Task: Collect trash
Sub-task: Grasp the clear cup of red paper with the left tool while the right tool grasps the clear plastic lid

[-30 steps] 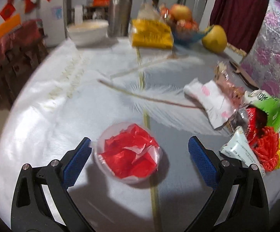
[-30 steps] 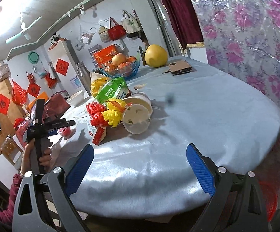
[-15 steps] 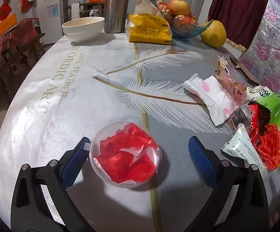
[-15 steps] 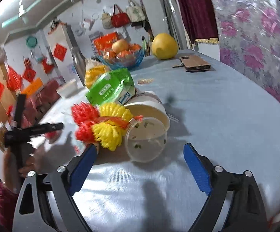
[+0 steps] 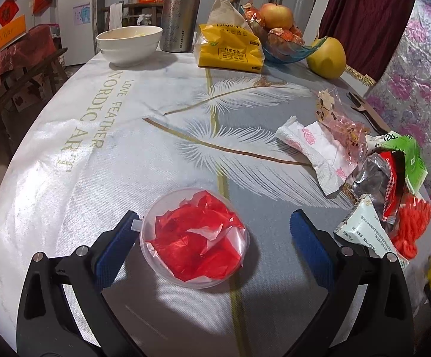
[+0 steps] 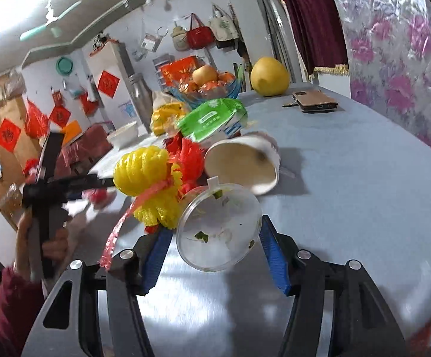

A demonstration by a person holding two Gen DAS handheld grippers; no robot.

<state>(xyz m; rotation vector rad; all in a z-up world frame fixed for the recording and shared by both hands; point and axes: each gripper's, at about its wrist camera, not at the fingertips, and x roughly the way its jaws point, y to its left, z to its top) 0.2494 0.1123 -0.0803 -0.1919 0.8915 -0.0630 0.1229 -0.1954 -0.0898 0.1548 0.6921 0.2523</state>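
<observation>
My left gripper (image 5: 212, 238) points steeply down at the table, jaws spread wide — blue pads (image 5: 113, 245) well apart, the left pad touching a clear lidded cup (image 5: 194, 233) that sits between them, the right pad clear of it. My right gripper (image 6: 215, 255) tilts down less steeply, and its jaws have just been closing around a clear round lid (image 6: 218, 227) — both pads sit right at its rim, contact hard to confirm. In the right wrist view my left hand (image 6: 44, 238) grips the other tool's handle, sleeve at the wrist.

two clear lids (image 5: 194, 238) (image 6: 219, 228) — one bowl (image 5: 129, 44)
</observation>
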